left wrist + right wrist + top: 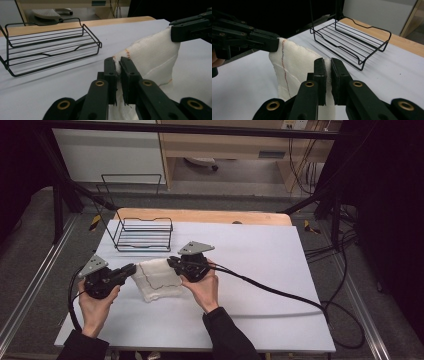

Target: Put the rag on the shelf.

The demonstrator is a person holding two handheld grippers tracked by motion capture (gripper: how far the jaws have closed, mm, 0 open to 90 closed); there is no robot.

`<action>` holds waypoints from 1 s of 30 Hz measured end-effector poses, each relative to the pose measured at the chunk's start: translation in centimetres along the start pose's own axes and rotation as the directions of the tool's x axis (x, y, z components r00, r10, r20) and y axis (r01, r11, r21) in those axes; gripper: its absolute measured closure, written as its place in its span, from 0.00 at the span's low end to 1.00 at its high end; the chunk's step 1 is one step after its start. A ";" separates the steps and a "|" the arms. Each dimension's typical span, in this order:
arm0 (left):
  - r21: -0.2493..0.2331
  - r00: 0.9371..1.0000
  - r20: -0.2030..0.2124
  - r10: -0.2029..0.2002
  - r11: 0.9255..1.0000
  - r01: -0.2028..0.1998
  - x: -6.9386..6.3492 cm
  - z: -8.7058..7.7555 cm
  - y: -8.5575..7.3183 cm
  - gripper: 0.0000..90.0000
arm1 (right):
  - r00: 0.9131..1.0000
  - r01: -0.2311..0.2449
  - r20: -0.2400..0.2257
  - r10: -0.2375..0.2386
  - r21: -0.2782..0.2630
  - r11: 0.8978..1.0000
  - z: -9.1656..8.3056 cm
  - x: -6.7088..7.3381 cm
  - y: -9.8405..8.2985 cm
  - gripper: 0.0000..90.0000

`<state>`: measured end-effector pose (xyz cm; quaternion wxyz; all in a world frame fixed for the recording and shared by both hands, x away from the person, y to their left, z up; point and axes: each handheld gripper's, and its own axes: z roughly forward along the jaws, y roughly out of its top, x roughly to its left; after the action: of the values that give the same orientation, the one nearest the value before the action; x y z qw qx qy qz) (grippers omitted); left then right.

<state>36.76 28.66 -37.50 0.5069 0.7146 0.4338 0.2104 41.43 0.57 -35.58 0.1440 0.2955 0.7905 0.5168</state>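
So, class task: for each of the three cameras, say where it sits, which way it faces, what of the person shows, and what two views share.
High view: above the person's side, looking forward and down on the table; forearms, both hands, both grippers.
Left gripper view: rides the left gripper, looking along its jaws, shut on the white cloth.
Right gripper view: rides the right gripper, jaws shut on the cloth's other corner.
Shared: both gripper views show the black wire rack and the opposite gripper.

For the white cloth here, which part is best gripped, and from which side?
Grip the white cloth at two corners of its upper edge, one hand-held gripper from each side, as the left and right ones do now: the thin hem fits shut jaws and the rest hangs flat.
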 end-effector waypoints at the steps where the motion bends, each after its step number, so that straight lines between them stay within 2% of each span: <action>1: -0.009 1.000 0.004 0.001 1.000 -0.001 -0.1 -0.1 0.2 0.93 | 1.000 -0.001 0.000 0.001 -0.003 1.000 -0.1 0.0 0.1 0.93; 8: -0.024 1.000 0.010 0.013 1.000 -0.013 -0.4 -0.4 1.0 0.93 | 1.000 -0.003 -0.001 0.003 -0.035 0.999 -0.9 0.1 0.6 0.93; 16: -0.060 0.999 0.020 0.030 0.998 -0.028 -0.6 -1.2 2.6 0.93 | 1.000 -0.013 -0.006 0.013 -0.100 0.995 -1.9 0.2 1.4 0.93; 24: -0.104 0.999 0.023 0.047 0.994 -0.045 -0.8 -1.4 3.8 0.93 | 1.000 -0.018 0.002 0.019 -0.193 0.981 -2.9 0.0 2.4 0.93; 30: -0.155 0.998 0.023 0.058 0.986 -0.054 -1.1 -1.8 4.7 0.93 | 1.000 -0.016 0.001 0.017 -0.239 0.971 -3.5 0.0 3.0 0.93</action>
<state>36.77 28.25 -32.36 0.5605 0.6878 0.3890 0.2477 40.54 -1.11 -31.42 0.1755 0.2832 0.7197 0.6090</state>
